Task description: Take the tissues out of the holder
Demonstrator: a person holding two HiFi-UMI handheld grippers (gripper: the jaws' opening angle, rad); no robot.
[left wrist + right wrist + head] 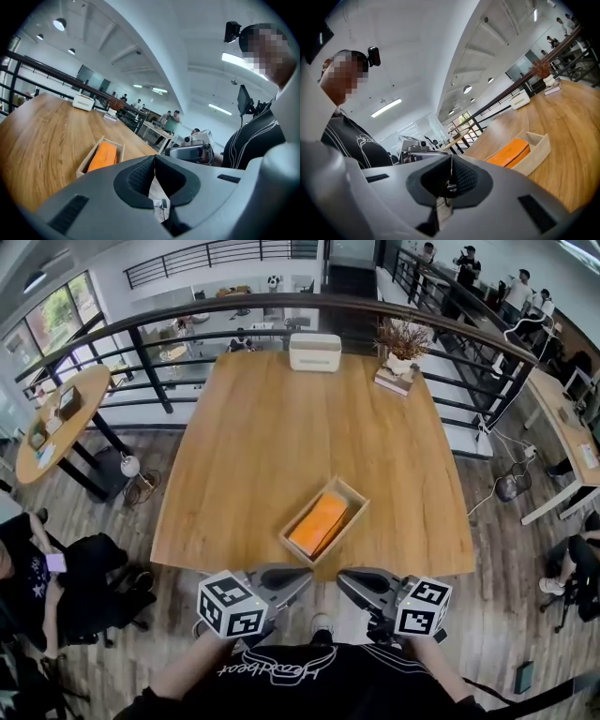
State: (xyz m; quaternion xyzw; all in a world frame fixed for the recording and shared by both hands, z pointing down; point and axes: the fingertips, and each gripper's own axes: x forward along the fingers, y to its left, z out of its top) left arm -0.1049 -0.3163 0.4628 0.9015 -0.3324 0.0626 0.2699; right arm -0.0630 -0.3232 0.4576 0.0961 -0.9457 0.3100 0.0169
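Not started yet imo: left gripper [298, 576] and right gripper [345, 577] both clenched empty off the light wooden table's [281, 427] near edge, flat orange tissue pack [319, 524] lying in its shallow wooden box holder [353, 491] (just ahead), so next means opening jaws and reaching in.

— Where are the two grippers?
— The left gripper [302, 575] and the right gripper [345, 576] hang side by side just off the near edge of the table [281, 446], tips angled toward each other.
— And the jaws?
— Pressed together on both, nothing between them.
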